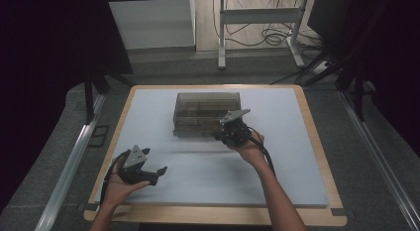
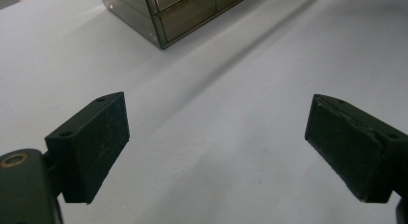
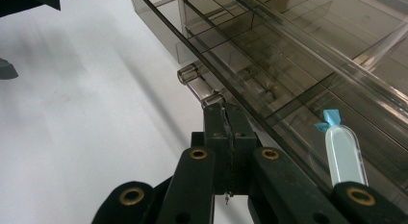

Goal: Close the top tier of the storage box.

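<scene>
Right hand-held gripper (image 3: 226, 113): my jaws are pressed fully together on the small clear handle (image 3: 199, 84) at the front of the drawer unit (image 1: 207, 114); I hold it by its tip, which I judge suits pulling a drawer straight out.
Left hand-held gripper (image 2: 216, 147): my jaws stand wide apart with nothing between them; it hovers low over the bare table (image 2: 240, 80), well apart from the unit, and I judge it is kept out of the way, ready to steady the case if it slides.
Drawer unit: it sits toward the far middle of the table, front edge facing me, and the right hand-held gripper (image 1: 233, 129) meets it at the near right corner.
Look of the unit: smoky, see-through plastic, box-shaped, with at least 2 stacked drawers and inner dividers showing through the walls.
Handle: a short clear bar curving out from the drawer front, rounded at the end.
Vial (image 3: 343, 154): 1 small clear vial with a blue twist tip lies inside a compartment, seen through the plastic just right of my jaws.
Table: white surface with a wooden rim (image 1: 317, 142), otherwise bare around the unit.
Step in hand: I judge that the drawer is gripped and about to be drawn open.
</scene>
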The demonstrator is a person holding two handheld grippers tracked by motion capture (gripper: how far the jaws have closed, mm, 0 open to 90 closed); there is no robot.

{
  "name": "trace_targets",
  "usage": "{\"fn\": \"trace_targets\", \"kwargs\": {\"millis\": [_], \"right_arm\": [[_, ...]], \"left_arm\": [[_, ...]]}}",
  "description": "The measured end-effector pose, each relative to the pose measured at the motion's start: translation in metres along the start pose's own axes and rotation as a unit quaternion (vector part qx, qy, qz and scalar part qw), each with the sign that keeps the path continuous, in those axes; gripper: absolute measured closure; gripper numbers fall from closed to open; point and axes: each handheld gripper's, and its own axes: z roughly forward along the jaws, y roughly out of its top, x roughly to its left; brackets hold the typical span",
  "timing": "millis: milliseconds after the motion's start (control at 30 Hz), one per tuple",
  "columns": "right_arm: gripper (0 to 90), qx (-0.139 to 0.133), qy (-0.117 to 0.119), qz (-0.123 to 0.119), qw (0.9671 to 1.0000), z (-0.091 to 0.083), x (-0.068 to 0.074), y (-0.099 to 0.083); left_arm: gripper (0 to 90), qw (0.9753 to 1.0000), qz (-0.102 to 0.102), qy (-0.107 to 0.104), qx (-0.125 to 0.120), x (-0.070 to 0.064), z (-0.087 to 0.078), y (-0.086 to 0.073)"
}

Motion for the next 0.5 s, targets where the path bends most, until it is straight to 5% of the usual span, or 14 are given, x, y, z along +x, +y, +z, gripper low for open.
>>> {"fn": "trace_targets", "kwargs": {"millis": [500], "right_arm": [[88.4,0.004,-0.005,0.006,1.0000,0.0028,-0.0058,0.0022]], "left_arm": [[8.4,1.0000,0.001,0.000,-0.001,0.0003,-0.0004,0.0003]]}}
